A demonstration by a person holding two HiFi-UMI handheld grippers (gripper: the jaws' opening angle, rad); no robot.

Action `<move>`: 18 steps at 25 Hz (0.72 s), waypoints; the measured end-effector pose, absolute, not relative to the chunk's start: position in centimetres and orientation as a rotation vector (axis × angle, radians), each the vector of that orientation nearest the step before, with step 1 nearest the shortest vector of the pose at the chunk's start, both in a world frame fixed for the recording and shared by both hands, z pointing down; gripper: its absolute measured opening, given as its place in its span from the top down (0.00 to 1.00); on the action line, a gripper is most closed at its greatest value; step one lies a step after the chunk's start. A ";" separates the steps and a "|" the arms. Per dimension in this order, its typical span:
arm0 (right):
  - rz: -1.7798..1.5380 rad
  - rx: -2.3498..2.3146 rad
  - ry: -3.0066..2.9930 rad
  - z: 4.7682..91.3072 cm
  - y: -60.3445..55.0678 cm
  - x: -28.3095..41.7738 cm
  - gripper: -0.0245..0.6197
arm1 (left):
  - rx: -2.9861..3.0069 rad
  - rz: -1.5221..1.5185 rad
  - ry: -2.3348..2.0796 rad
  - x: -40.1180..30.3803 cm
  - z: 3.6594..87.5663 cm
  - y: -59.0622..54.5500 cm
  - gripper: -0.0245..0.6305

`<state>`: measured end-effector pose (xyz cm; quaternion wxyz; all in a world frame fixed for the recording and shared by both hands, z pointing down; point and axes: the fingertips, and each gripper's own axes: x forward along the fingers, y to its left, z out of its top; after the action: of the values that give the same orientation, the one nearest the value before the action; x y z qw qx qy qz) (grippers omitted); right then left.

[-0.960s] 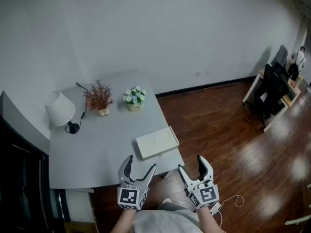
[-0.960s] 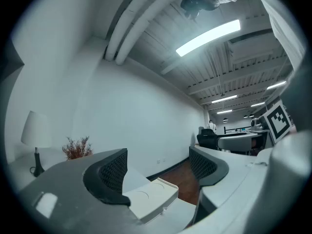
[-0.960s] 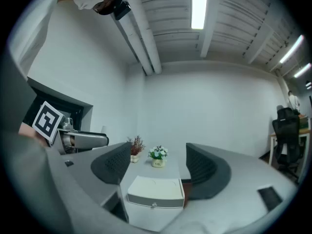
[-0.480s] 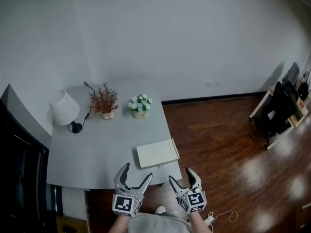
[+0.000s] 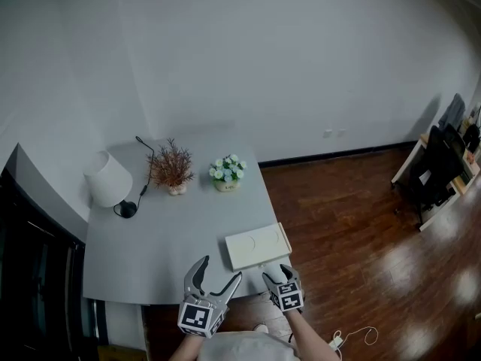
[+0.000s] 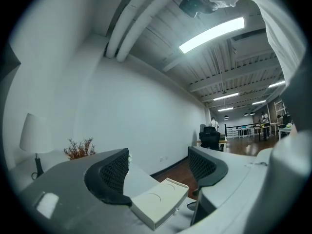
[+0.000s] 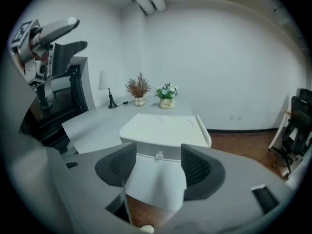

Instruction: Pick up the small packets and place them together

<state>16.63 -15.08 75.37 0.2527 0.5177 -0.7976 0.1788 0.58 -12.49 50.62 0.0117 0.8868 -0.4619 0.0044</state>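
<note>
White box (image 5: 258, 245): near right corner of desk (image 5: 165, 239), small knob (image 7: 159, 155) on its front. Flower pot (image 7: 166, 103), far edge: label too small to read. Right gripper (image 5: 276, 274): tilted down toward the knob, jaws half apart and just been closing, nothing between them. Left gripper (image 5: 219, 271): level, jaws wide, empty.

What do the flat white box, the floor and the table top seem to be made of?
White box: likely painted wood or plastic, matte and smooth; its small knob glints like clear glass or acrylic.
Floor: wood planks or laminate, glossy, showing board lines and light reflections.
Table top: smooth matte grey, perhaps laminate; uncertain.
</note>
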 end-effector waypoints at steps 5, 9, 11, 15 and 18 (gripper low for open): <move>0.599 1.306 -2.042 80.9 -16.8 15.9 0.54 | 2.764 0.028 -1.435 -0.6 50.8 -12.7 0.40; 0.656 1.279 -1.988 82.5 -18.2 15.2 0.64 | 2.744 0.005 -1.453 -2.1 50.4 -12.8 0.40; 0.670 1.276 -1.949 83.4 -18.7 15.1 0.64 | 2.732 -0.016 -1.459 -3.0 50.2 -13.0 0.40; 0.693 1.296 -1.840 84.4 -18.9 16.4 0.75 | 2.701 -0.001 -1.509 -4.7 50.3 -13.5 0.40; 0.724 1.287 -1.839 84.2 -18.5 15.7 0.85 | 2.680 -0.010 -1.521 -5.5 50.4 -14.0 0.40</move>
<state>15.73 -18.51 84.22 0.3815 0.5046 -0.7207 0.2838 -5.54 -13.97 50.41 0.0299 0.8693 -0.4934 -0.0033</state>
